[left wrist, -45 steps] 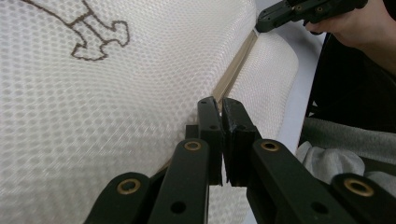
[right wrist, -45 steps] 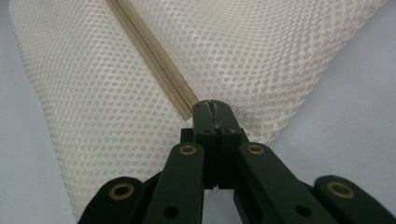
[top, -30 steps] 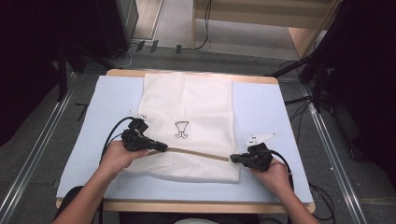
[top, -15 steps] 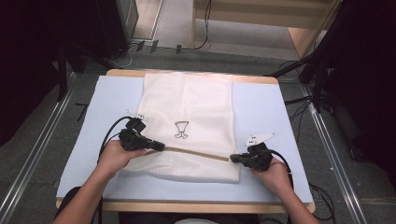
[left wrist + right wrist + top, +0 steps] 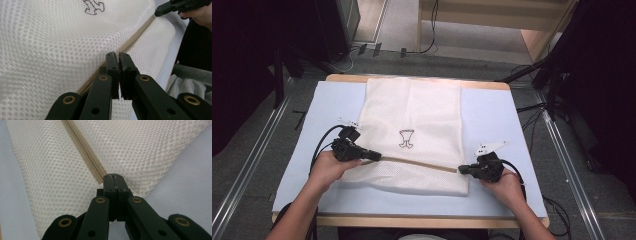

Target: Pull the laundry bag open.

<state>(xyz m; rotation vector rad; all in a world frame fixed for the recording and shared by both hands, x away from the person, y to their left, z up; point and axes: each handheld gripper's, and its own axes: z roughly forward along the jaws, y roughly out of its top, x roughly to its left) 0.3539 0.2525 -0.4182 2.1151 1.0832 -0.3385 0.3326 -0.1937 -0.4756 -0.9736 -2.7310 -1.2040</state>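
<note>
My left gripper (image 5: 373, 156) clenched on the tan zipper (image 5: 417, 164) at its left end, my right gripper (image 5: 463, 170) pinching the zipper's right end, white mesh laundry bag (image 5: 422, 115) lying flat on the blue table mat (image 5: 492, 115), zipper near its front edge.

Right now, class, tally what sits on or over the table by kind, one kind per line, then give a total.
White mesh laundry bag with a tan zipper: 1
Black two-jaw grippers, left gripper and right gripper: 2
Light blue table cover: 1
Total: 4
</note>
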